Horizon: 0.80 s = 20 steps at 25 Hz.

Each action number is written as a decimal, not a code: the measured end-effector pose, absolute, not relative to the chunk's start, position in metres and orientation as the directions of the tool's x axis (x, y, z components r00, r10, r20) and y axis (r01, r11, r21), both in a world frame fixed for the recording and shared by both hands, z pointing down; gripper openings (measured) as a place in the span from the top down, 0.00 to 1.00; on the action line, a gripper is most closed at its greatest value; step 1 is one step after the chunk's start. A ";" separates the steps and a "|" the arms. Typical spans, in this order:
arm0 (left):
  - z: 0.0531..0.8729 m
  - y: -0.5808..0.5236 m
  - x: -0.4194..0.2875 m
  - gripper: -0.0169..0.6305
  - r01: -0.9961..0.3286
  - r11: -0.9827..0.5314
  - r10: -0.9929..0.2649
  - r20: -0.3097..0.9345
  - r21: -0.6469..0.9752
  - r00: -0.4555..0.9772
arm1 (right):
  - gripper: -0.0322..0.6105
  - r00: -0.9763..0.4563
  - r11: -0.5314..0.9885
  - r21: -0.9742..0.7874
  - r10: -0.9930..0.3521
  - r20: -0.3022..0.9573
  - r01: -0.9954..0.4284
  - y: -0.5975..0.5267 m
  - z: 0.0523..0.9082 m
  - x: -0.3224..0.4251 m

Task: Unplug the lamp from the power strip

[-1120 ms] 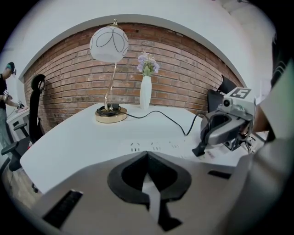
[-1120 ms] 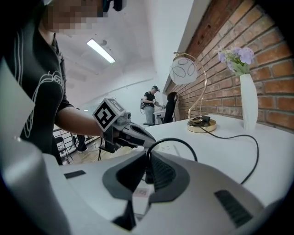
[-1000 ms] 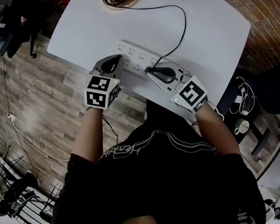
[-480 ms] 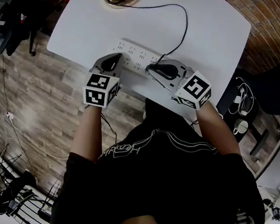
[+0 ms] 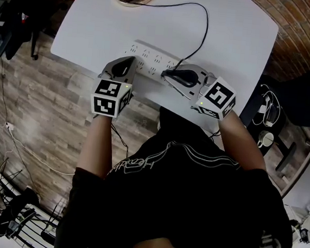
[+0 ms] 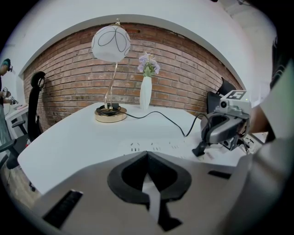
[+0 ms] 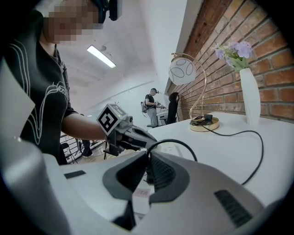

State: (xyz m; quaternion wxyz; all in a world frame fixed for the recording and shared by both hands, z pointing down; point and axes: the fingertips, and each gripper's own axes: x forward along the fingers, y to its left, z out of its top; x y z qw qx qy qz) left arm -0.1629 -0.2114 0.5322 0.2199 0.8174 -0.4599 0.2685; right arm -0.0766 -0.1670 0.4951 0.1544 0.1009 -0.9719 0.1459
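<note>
Broad white counter (image 5: 239,41) under everything, its far part out of the head view. At the back, the lamp (image 6: 110,43): white globe on a thin gold stem and round gold base, cut off by the top edge from above, whole only in the left gripper view. Nearer, a long white power strip (image 5: 148,57), partly covered by the 2 grippers. Left gripper (image 5: 129,64): pressed together with nothing between, tip over the strip's left part; touching or just above, not clear. Right gripper (image 5: 166,76): clamped on the black plug (image 7: 149,170) at the strip's right part, 1 jaw on each side. Seated in its socket or already lifted: hidden, cannot tell. On each gripper, a cube of black-and-white square markers. Behind the lamp's base, a white vase (image 6: 145,94) of pale flowers against brick. From base to plug, a thin black cord (image 5: 205,27) in 1 wide loop. On the strip, a small pinkish label (image 7: 141,192), too blurred to read.
</note>
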 end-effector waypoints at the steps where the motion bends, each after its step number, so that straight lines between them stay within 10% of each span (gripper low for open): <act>1: 0.532 -0.211 -0.163 0.97 -0.870 -0.481 -0.633 0.642 0.110 0.432 | 0.93 -0.933 0.932 -0.270 -0.148 0.328 -0.243 -0.168 0.495 -0.076; 20: 0.534 -0.212 -0.160 0.97 -0.878 -0.475 -0.640 0.659 0.066 0.395 | 0.93 -0.947 0.955 -0.229 -0.112 0.302 -0.186 -0.159 0.492 -0.075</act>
